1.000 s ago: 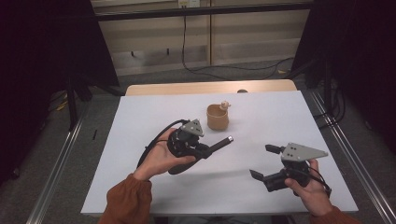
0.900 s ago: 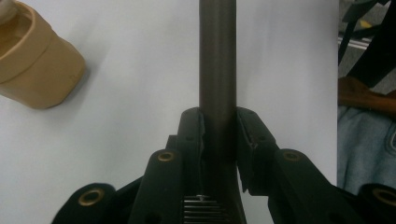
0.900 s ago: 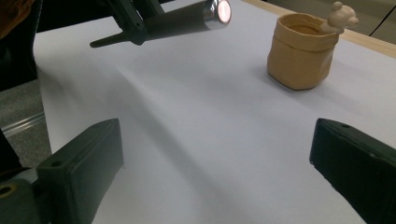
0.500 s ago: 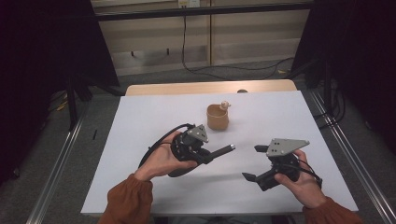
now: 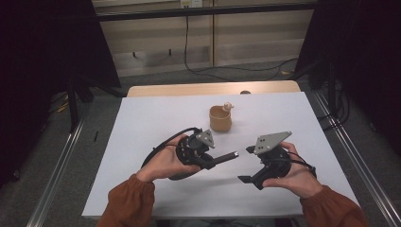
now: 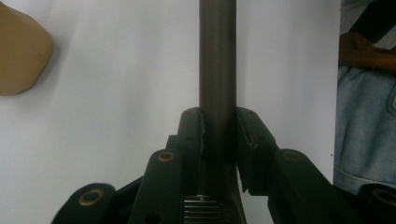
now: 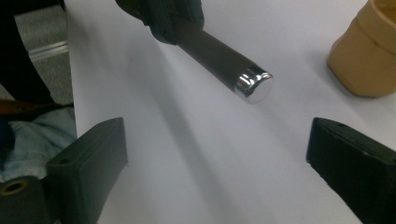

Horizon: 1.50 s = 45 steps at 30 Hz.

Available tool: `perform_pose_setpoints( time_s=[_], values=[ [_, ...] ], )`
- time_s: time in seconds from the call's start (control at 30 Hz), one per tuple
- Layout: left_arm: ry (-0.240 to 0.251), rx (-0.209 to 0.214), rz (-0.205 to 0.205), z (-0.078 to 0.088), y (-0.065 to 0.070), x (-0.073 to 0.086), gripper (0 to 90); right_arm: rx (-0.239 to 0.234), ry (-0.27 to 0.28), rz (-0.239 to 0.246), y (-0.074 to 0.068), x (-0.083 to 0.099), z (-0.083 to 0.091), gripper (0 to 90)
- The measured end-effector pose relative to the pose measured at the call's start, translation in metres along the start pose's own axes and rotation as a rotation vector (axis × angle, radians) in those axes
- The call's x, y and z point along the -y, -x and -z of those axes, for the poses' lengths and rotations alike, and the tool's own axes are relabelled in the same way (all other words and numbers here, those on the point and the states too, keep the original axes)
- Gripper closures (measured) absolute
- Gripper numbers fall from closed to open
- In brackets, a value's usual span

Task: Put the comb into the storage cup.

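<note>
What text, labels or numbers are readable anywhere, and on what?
None readable in any view.
Dark rod with chrome end, clamped in the left claw: no print visible.
Tan cup: plain, no label.
Right claw, open: bare black pads, grey plate unmarked.
White table: blank.
</note>
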<state>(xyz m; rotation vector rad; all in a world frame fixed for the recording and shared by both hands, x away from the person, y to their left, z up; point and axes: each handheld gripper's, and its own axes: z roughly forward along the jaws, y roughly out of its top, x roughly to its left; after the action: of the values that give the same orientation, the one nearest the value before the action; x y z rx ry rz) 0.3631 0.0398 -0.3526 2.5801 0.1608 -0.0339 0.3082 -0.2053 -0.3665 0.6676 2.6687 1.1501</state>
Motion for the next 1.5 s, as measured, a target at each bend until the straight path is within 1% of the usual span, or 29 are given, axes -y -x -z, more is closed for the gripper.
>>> perform_pose_setpoints(
  time_s=[0.03, 0.07, 0.1, 0.13, 0.17, 0.2, 0.3, 0.37, 0.43, 0.47, 0.6, 0.67, 0.77, 0.83, 0.87, 0.9, 0.93, 1.0, 1.03, 1.07, 1.1, 1.13, 1.17, 1.2, 1.23, 1.3, 1.37, 1.43, 1.5],
  values=[
    [0.000, -0.001, 0.003, -0.002, 0.001, 0.000, 72.9, -0.009, -0.021, 0.001, 0.001, -0.001, -0.001, 5.9],
    [-0.005, 0.007, 0.003, -0.003, 0.001, 0.000, 72.9, -0.013, -0.035, 0.000, 0.002, -0.001, -0.002, 6.0],
    [-0.011, 0.008, -0.004, -0.004, 0.001, 0.000, 72.9, -0.015, -0.041, 0.008, 0.003, -0.002, -0.002, 8.5],
    [-0.018, 0.011, -0.003, -0.005, 0.002, 0.000, 72.9, -0.019, -0.048, 0.015, 0.003, -0.002, -0.002, 9.2],
    [-0.031, 0.014, -0.011, -0.005, 0.002, 0.000, 72.9, -0.022, -0.059, 0.017, 0.004, -0.003, -0.003, 8.6],
    [-0.031, 0.020, -0.008, -0.007, 0.003, -0.001, 72.9, -0.023, -0.067, 0.022, 0.004, -0.004, -0.004, 8.9],
    [-0.065, 0.022, -0.025, -0.008, 0.001, -0.001, 72.9, -0.035, -0.083, 0.029, 0.005, -0.007, -0.006, 11.1],
    [-0.072, 0.016, -0.025, -0.009, 0.001, -0.001, 72.9, -0.046, -0.098, 0.034, 0.007, -0.009, -0.009, 11.7],
    [-0.084, 0.022, -0.026, -0.010, 0.000, -0.001, 72.9, -0.056, -0.112, 0.040, 0.008, -0.011, -0.011, 12.9],
    [-0.080, 0.022, -0.023, -0.011, 0.001, -0.001, 72.9, -0.056, -0.121, 0.044, 0.008, -0.013, -0.013, 13.7],
    [-0.095, 0.031, -0.033, -0.012, 0.002, -0.001, 72.9, -0.078, -0.140, 0.074, 0.009, -0.018, -0.019, 18.7],
    [-0.107, 0.035, -0.042, -0.013, 0.002, -0.001, 72.9, -0.083, -0.159, 0.092, 0.010, -0.021, -0.022, 21.9],
    [-0.106, 0.047, -0.045, -0.013, 0.003, -0.001, 72.9, -0.099, -0.178, 0.112, 0.010, -0.025, -0.026, 24.9],
    [-0.103, 0.053, -0.048, -0.013, 0.003, -0.001, 72.9, -0.103, -0.190, 0.135, 0.009, -0.028, -0.028, 27.9],
    [-0.122, 0.057, -0.076, -0.012, 0.002, -0.001, 72.9, -0.107, -0.192, 0.145, 0.009, -0.029, -0.029, 28.3],
    [-0.121, 0.052, -0.076, -0.012, 0.002, -0.001, 72.9, -0.109, -0.191, 0.151, 0.008, -0.030, -0.030, 29.7],
    [-0.122, 0.056, -0.079, -0.011, 0.002, -0.001, 72.9, -0.111, -0.192, 0.160, 0.008, -0.031, -0.031, 31.4],
    [-0.115, 0.054, -0.071, -0.012, 0.003, -0.001, 72.9, -0.118, -0.199, 0.176, 0.007, -0.033, -0.033, 34.2],
    [-0.116, 0.055, -0.072, -0.011, 0.003, -0.001, 72.9, -0.121, -0.208, 0.190, 0.006, -0.034, -0.034, 37.1],
    [-0.113, 0.054, -0.066, -0.012, 0.003, -0.001, 72.9, -0.126, -0.216, 0.203, 0.005, -0.035, -0.035, 38.1],
    [-0.113, 0.054, -0.065, -0.011, 0.003, -0.001, 72.9, -0.125, -0.222, 0.206, 0.004, -0.036, -0.037, 39.1],
    [-0.105, 0.053, -0.057, -0.011, 0.004, -0.001, 72.9, -0.133, -0.229, 0.215, 0.004, -0.037, -0.038, 42.2],
    [-0.110, 0.051, -0.074, -0.011, 0.003, -0.002, 72.9, -0.135, -0.234, 0.222, 0.004, -0.038, -0.039, 43.3],
    [-0.113, 0.046, -0.083, -0.011, 0.003, -0.002, 72.8, -0.131, -0.244, 0.232, 0.004, -0.039, -0.040, 44.3],
    [-0.103, 0.044, -0.069, -0.011, 0.002, -0.001, 72.9, -0.124, -0.258, 0.236, 0.003, -0.040, -0.042, 47.4],
    [-0.103, 0.046, -0.073, -0.011, 0.000, -0.001, 72.8, -0.129, -0.262, 0.248, 0.003, -0.040, -0.045, 50.0],
    [-0.110, 0.049, -0.073, -0.012, 0.000, -0.001, 72.8, -0.123, -0.267, 0.260, 0.003, -0.040, -0.047, 53.8],
    [-0.106, 0.049, -0.070, -0.013, 0.001, -0.001, 72.9, -0.125, -0.266, 0.260, 0.004, -0.040, -0.049, 57.3],
    [-0.105, 0.051, -0.079, -0.013, 0.001, -0.001, 72.9, -0.125, -0.265, 0.275, 0.003, -0.041, -0.049, 60.7]
  ],
)
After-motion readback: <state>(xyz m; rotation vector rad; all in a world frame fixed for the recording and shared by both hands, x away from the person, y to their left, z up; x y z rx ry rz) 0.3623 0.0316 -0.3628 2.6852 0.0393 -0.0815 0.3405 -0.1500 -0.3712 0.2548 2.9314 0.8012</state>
